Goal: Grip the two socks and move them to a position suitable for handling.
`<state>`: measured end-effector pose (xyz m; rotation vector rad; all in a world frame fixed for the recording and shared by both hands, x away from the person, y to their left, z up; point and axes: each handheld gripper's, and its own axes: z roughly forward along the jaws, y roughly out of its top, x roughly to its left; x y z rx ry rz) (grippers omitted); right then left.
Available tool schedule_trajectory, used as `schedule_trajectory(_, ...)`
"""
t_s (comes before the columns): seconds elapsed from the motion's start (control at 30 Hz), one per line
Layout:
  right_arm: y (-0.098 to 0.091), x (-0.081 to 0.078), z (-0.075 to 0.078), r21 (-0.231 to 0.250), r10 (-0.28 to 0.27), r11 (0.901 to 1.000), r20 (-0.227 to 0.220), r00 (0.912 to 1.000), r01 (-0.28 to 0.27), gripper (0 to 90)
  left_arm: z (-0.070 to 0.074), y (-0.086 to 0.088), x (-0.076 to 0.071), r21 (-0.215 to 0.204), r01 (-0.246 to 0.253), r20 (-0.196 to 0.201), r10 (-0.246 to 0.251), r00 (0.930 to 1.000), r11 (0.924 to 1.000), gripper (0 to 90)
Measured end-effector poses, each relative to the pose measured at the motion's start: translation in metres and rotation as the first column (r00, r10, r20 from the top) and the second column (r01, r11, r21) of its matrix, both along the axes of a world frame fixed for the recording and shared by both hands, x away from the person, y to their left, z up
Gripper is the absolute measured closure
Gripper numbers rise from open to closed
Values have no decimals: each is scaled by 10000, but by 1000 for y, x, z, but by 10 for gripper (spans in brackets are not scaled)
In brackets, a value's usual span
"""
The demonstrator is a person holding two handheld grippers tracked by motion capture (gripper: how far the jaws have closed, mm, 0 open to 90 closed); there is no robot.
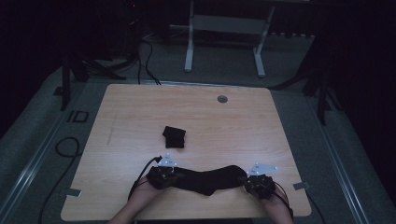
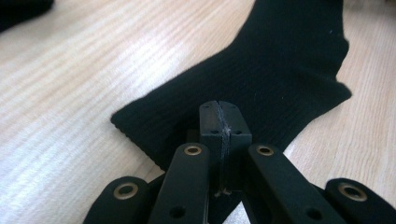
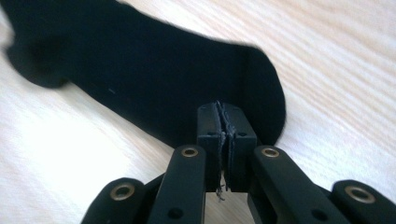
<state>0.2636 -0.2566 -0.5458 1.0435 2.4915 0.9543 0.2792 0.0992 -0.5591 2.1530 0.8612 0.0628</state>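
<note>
Sock (image 1: 208, 179) lies flat on the surface (image 1: 140, 112), stretched sideways between the two sets of fingers, so its long axis runs from the left gripper (image 1: 164, 175) to the right gripper (image 1: 259, 181). Each gripper holds one end: in the left gripper view the fingers (image 2: 211, 122) are pressed together with an edge of the black cloth pinched between them, and in the right gripper view the fingers (image 3: 210, 122) are closed on the rounded end in the same way. Both hands are equally near to it, so I judge that the coming move depends on bringing one end over toward the other, along this axis.

A second dark, folded piece (image 1: 174, 136) lies beyond the fingers, well apart from the sock. The room is dim, so its shape is hard to make out. How much cloth sits inside each grip is hidden by the fingers themselves.
</note>
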Motion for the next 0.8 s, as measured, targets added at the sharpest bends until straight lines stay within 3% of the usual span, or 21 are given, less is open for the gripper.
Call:
schedule_trajectory(0.07, 1, 1, 8, 390, 176, 9991, 74, 9998, -179, 833, 5, 4, -2, -237, -34, 151, 37, 9999, 9997, 836)
schedule_trajectory(0.17, 5, 7, 20, 435, 352, 9984, 409, 9985, -370, 783, 12, 13, -6, -624, -88, 418, 114, 9991, 9980, 758)
schedule_trajectory(0.27, 13, 20, 32, 768, 730, 9941, 487, 9961, -766, 711, 14, 23, -10, -704, -86, 636, 131, 9979, 9975, 738)
schedule_trajectory(0.33, 23, 28, 36, 610, 1109, 9916, 577, 9922, -1144, 678, 11, 30, -13, -669, -144, 848, 200, 9962, 9977, 731)
schedule_trajectory(0.47, 44, 40, 45, 331, 1709, 9841, 848, 9816, -1742, 605, 6, 43, -20, -558, -361, 878, 410, 9953, 9978, 698)
schedule_trajectory(0.63, 71, 65, 54, 270, 2072, 9770, 1163, 9714, -2116, 581, 2, 56, -24, -537, -728, 919, 775, 9927, 9959, 641)
schedule_trajectory(0.8, 93, 85, 58, 116, 2326, 9716, 1406, 9624, -2365, 561, -1, 59, -26, -472, -731, 882, 771, 9931, 9962, 586)
